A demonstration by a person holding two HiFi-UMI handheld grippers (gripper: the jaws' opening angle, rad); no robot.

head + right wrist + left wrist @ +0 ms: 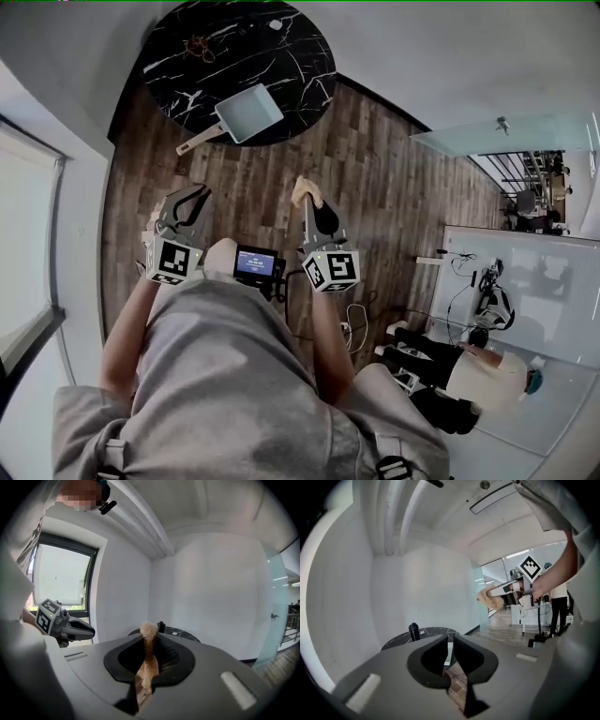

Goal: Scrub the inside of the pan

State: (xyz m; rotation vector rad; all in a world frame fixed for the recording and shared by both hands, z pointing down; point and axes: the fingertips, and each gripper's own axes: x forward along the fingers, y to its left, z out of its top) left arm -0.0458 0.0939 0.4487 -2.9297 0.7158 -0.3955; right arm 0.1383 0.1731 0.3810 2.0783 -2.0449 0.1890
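A pale blue square pan [249, 113] with a light handle lies on the near edge of a round black marble table [281, 56], well ahead of both grippers. My right gripper [310, 203] is shut on a tan fibrous scrubber [307, 191], which pokes up between the jaws in the right gripper view [148, 634]. My left gripper [199, 195] is held level with it, jaws nearly together with only a thin slit and nothing between them [449, 643]. Both hang over the wooden floor, short of the table.
A small black bottle [414, 631] stands on the table [396, 640]. A window [61, 581] is on the left wall. Glass partitions, white desks [525, 281] and a seated person [473, 375] are to the right. A small screen [256, 263] hangs at my chest.
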